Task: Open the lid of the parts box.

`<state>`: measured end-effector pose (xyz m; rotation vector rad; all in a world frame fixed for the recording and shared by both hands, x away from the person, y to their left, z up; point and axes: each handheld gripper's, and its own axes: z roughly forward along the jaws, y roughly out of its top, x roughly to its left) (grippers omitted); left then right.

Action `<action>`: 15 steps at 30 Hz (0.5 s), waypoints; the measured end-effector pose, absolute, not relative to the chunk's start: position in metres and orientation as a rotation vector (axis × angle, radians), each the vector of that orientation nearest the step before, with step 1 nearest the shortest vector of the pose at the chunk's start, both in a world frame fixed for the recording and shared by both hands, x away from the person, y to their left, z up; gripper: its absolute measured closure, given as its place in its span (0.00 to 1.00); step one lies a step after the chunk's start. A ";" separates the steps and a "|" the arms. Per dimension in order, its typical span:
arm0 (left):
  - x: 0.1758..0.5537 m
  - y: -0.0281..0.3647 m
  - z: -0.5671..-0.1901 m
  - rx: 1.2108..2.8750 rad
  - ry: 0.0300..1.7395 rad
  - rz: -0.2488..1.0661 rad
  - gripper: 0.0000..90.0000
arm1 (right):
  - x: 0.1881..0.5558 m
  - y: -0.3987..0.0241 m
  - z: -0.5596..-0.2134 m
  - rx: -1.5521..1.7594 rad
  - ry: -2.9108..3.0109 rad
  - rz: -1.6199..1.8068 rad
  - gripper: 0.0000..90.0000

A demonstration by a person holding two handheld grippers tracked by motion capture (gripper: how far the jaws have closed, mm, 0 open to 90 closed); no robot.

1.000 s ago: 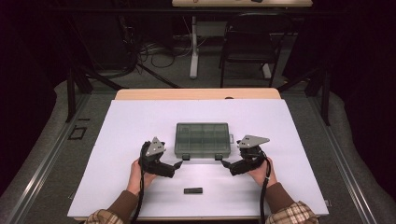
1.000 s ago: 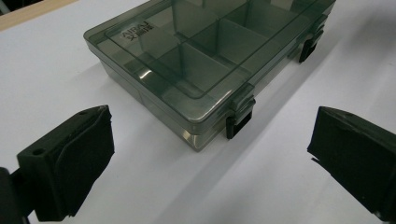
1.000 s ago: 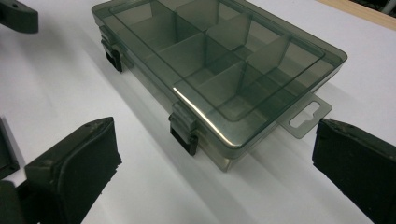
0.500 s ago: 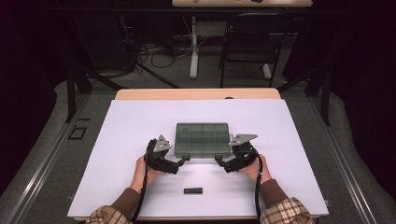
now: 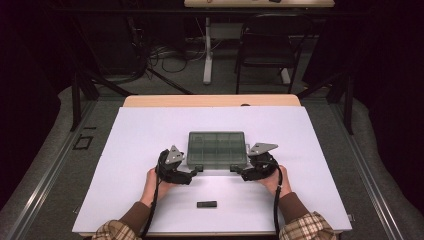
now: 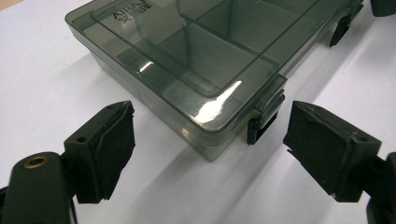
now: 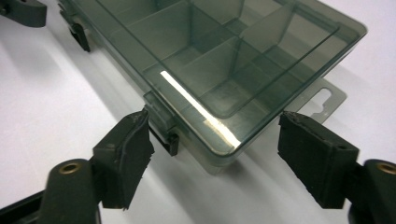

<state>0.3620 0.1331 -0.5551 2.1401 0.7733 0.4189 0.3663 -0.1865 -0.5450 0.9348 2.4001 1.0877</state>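
The smoky transparent plastic compartment box (image 5: pixel 217 148) lies lid-down and latched at the centre of the white table sheet (image 5: pixel 130 150). Compared with 1 second ago, both hands have drawn inward from the box's sides to its near corners. The left gripper (image 5: pixel 196 170) and the right gripper (image 5: pixel 235 169) now flank the 2 dark front latches (image 6: pixel 264 116), and their jaws have just been narrowing. Each pair is parted and grips nothing: in the left gripper view a box corner sits between the pads without contact, and likewise in the right gripper view. Unlatching looks imminent. A small black block (image 5: pixel 206 204) lies untouched at lower centre.
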 end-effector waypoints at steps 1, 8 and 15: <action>0.362 0.133 -0.555 2.143 0.771 0.422 0.18 | 0.366 -0.187 -0.545 0.941 2.399 1.087 0.29; 0.362 0.133 -0.556 2.143 0.763 0.418 0.27 | 0.366 -0.185 -0.546 0.956 2.402 1.061 0.30; 0.362 0.132 -0.558 2.142 0.765 0.416 0.31 | 0.367 -0.184 -0.547 0.966 2.407 1.051 0.30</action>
